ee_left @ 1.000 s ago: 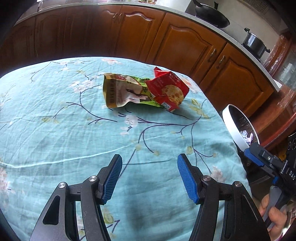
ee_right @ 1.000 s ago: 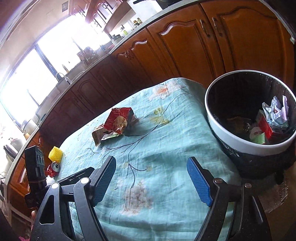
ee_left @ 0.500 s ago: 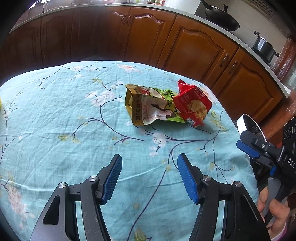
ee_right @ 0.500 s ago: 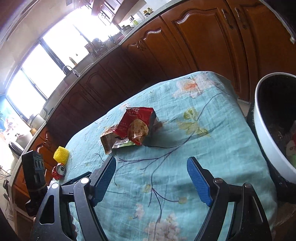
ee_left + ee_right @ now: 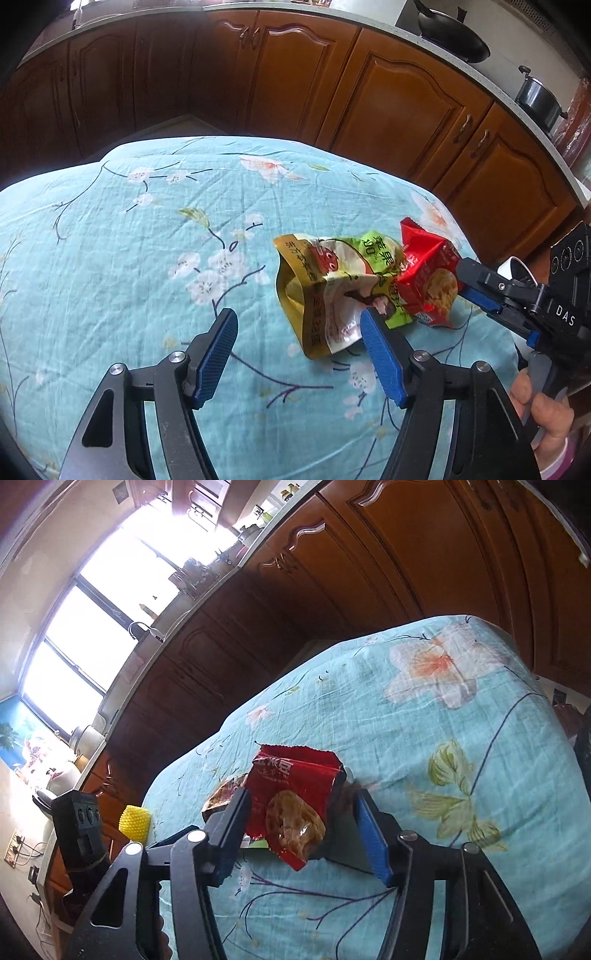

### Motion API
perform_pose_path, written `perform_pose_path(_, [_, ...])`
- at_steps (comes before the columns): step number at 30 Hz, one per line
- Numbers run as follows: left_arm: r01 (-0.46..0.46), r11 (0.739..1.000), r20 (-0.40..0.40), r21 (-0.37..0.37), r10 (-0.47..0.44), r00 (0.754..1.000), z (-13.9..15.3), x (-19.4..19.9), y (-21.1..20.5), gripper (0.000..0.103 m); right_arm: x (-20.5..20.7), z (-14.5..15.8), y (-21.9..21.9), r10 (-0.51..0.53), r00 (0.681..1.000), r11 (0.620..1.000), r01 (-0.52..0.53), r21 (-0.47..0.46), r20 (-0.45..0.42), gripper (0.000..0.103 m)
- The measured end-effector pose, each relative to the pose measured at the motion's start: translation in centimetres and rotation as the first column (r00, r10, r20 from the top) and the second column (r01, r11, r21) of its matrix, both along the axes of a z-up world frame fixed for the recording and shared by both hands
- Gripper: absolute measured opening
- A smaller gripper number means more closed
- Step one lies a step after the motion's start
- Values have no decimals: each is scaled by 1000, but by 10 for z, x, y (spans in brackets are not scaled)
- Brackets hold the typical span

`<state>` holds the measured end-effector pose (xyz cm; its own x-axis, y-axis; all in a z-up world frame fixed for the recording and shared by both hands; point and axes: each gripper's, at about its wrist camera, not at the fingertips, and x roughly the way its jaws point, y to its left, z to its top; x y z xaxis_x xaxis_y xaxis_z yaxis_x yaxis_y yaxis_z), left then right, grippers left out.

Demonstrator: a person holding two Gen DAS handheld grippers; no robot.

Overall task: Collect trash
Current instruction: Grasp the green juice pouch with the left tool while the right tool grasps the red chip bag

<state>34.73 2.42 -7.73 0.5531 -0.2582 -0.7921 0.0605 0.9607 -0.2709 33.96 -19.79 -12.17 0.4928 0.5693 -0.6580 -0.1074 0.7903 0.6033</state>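
Two crumpled snack wrappers lie together on the floral blue tablecloth [image 5: 147,258]. In the right wrist view the red wrapper [image 5: 291,794] sits between the fingers of my right gripper [image 5: 301,812], whose jaws are closing; the left finger is at its edge and the right pad [image 5: 371,838] is still apart from it. The right gripper [image 5: 480,291] also shows in the left wrist view, at the red wrapper [image 5: 432,284]. My left gripper [image 5: 299,332] hovers with jaws opening and nothing pinched. The yellow-green wrapper [image 5: 325,295] lies just ahead of its right finger.
Brown kitchen cabinets [image 5: 388,96] curve round the far side of the table. A sliver of the white bin rim [image 5: 517,264] shows behind the right gripper. A yellow textured object [image 5: 135,821] stands at the table's left edge. A person's hand [image 5: 543,406] holds the right gripper's handle.
Both grippers moved closer to the wrappers. The right jaws narrowed around the red wrapper, and the bin slid out of the right wrist view. The left jaws widened a little.
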Motion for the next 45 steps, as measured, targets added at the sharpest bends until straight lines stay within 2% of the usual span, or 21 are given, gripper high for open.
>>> perform_pose_path(1, [9,1000,-1,2,-9,1000,-2,6,-1,69,3,-2,2,6,1000,1000,-6,-5,-7,33])
perform_pose_path(2, [16,1000,0,3,-16,1000,-3,11,-2,69,4,-3,3,13,1000,1000,-13,-9,-11,9])
perform_pose_path(3, [22,1000,-2,3,-22,1000,-5,17,-2,69,3,-3,4,16,1000,1000,-16,-11,-7,6])
perform_pose_path(6, [40,999,1,-19,-40,999,-10,24,-7,69,-6,7,-2,2,999,1000,-2,-10,39,1])
perform_pose_path(9, [61,998,10,-18,-61,998,-16,24,-18,62,-20,21,-17,-26,996,1000,27,-11,83,0])
perform_pose_path(11, [79,997,4,-16,-79,997,-21,20,-26,39,-30,28,-28,-46,993,999,48,-17,104,0])
perform_pose_path(12, [91,996,0,-17,-91,996,-23,17,-30,31,-36,32,-34,-54,992,998,57,-19,114,0])
perform_pose_path(13, [106,994,-2,-19,-106,994,-24,13,-35,15,-41,34,-38,-60,991,998,63,-20,121,0])
perform_pose_path(17, [151,988,11,-27,-150,989,-20,-18,-54,8,-65,43,-56,-73,987,997,77,-28,141,0])
perform_pose_path(20, [234,971,6,-40,-234,972,-17,-45,-72,7,-80,49,-67,-85,985,995,91,-31,152,0])
perform_pose_path(22, [268,963,-1,-12,-268,963,-14,-57,-81,11,-90,51,-74,-87,984,995,93,-31,153,0])
perform_pose_path(24, [277,960,4,26,-278,961,-8,-62,-85,27,-99,53,-81,-92,984,995,98,-36,152,0])
perform_pose_path(25, [279,959,10,38,-280,960,-5,-62,-85,42,-103,54,-84,-95,984,994,102,-38,153,0])
perform_pose_path(26, [273,961,17,51,-275,961,1,-63,-82,53,-106,53,-87,-97,983,994,104,-38,153,0])
perform_pose_path(33, [207,972,51,113,-214,975,20,-50,-73,59,-119,56,-93,-111,981,992,118,-33,158,1])
perform_pose_path(36, [214,970,53,117,-221,974,27,-42,-71,60,-123,54,-95,-111,982,992,118,-36,151,1])
perform_pose_path(38, [244,957,43,155,-253,966,27,-35,-74,77,-124,52,-96,-110,983,993,116,-33,145,1])
perform_pose_path(40, [266,941,37,208,-280,959,25,-26,-81,83,-123,52,-96,-109,984,993,114,-30,143,1])
perform_pose_path(42, [276,928,-2,250,-285,959,12,-6,-86,85,-124,51,-94,-106,984,993,112,-32,144,1])
perform_pose_path(45, [320,923,-76,213,-311,947,-9,20,-93,85,-124,50,-92,-103,985,994,108,-24,140,1])
